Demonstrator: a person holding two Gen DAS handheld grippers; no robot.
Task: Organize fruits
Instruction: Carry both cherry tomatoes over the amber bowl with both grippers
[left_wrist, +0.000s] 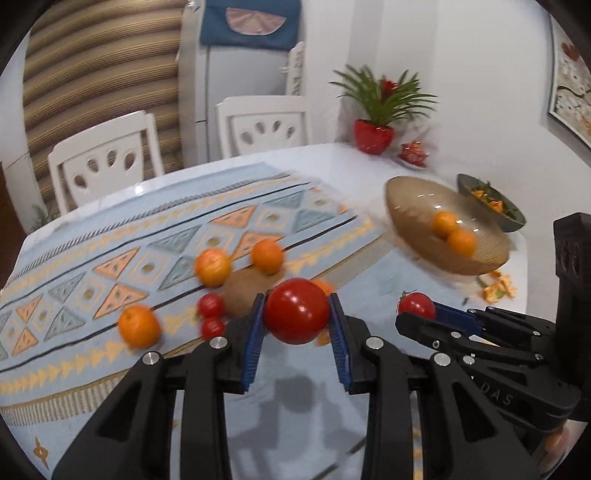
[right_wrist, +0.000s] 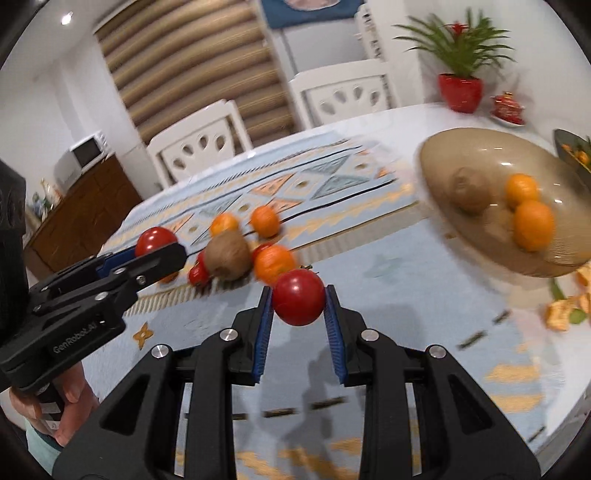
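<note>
My left gripper (left_wrist: 297, 301) is shut on a large red tomato (left_wrist: 296, 314), held above the patterned cloth. My right gripper (right_wrist: 298, 291) is shut on a second red tomato (right_wrist: 298, 299); it also shows at the right of the left wrist view, right gripper (left_wrist: 417, 314). The left gripper (right_wrist: 162, 251) appears at the left of the right wrist view. Behind them on the cloth lie a kiwi (right_wrist: 227, 254), several oranges (left_wrist: 212, 266) and two small tomatoes (left_wrist: 210, 304). A brown glass bowl (right_wrist: 480, 147) to the right holds two oranges (right_wrist: 533, 225) and a kiwi (right_wrist: 471, 194).
Orange peel scraps (right_wrist: 565, 312) lie by the bowl, and a dark bowl (left_wrist: 511, 218) of scraps stands behind it. A red potted plant (left_wrist: 373, 134) and a small red dish (left_wrist: 413, 153) sit at the far corner. Two white chairs (left_wrist: 262, 125) line the far edge. A hand (right_wrist: 70, 410) grips the left handle.
</note>
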